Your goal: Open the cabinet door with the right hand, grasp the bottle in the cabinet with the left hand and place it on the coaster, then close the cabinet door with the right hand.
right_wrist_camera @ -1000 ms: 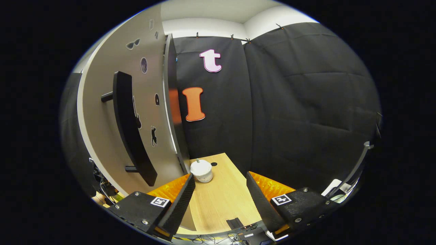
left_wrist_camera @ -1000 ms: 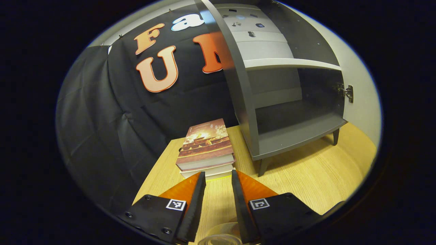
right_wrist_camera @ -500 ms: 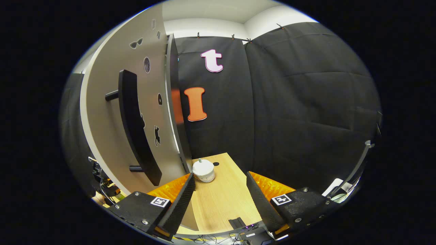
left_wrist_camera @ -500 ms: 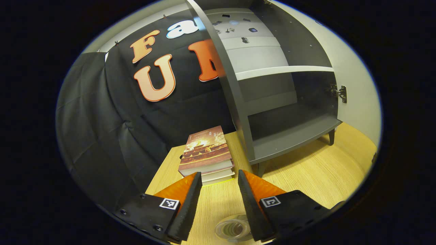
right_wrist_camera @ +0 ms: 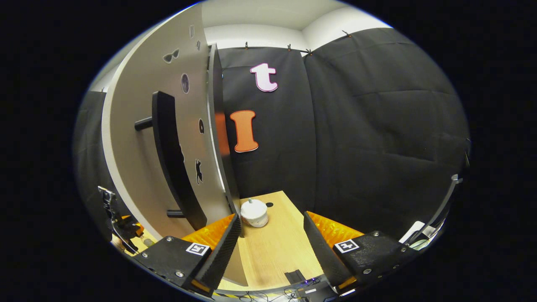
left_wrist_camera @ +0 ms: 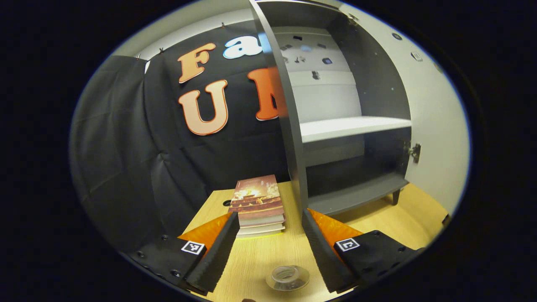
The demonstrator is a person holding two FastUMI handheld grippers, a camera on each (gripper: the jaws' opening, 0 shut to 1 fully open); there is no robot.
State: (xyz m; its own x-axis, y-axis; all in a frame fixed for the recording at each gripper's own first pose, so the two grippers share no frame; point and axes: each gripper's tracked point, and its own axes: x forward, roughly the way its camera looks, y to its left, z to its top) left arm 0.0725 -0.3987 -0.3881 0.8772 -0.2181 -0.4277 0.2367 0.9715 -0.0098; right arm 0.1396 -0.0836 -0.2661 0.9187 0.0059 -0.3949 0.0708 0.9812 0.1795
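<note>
A clear bottle (left_wrist_camera: 288, 277) stands on the wooden table (left_wrist_camera: 377, 226); I look down onto its open mouth and cannot tell what is under its base. My left gripper (left_wrist_camera: 270, 214) hangs open above and behind it, fingers apart and touching nothing. The grey cabinet (left_wrist_camera: 356, 126) stands open, both shelves bare, its door (left_wrist_camera: 436, 126) swung out to the right. In the right gripper view the door's outer face (right_wrist_camera: 138, 138) with its long black handle (right_wrist_camera: 176, 159) is close on the left. My right gripper (right_wrist_camera: 272, 216) is open beside the handle, holding nothing.
A stack of books (left_wrist_camera: 258, 205) lies left of the cabinet's side wall. A small white lidded jar (right_wrist_camera: 254, 212) sits on the table past the door's edge. Black cloth walls close in the back and right.
My left gripper opened wider and drew up and back from the bottle, whose mouth now shows free on the table. The right gripper has barely shifted by the door.
</note>
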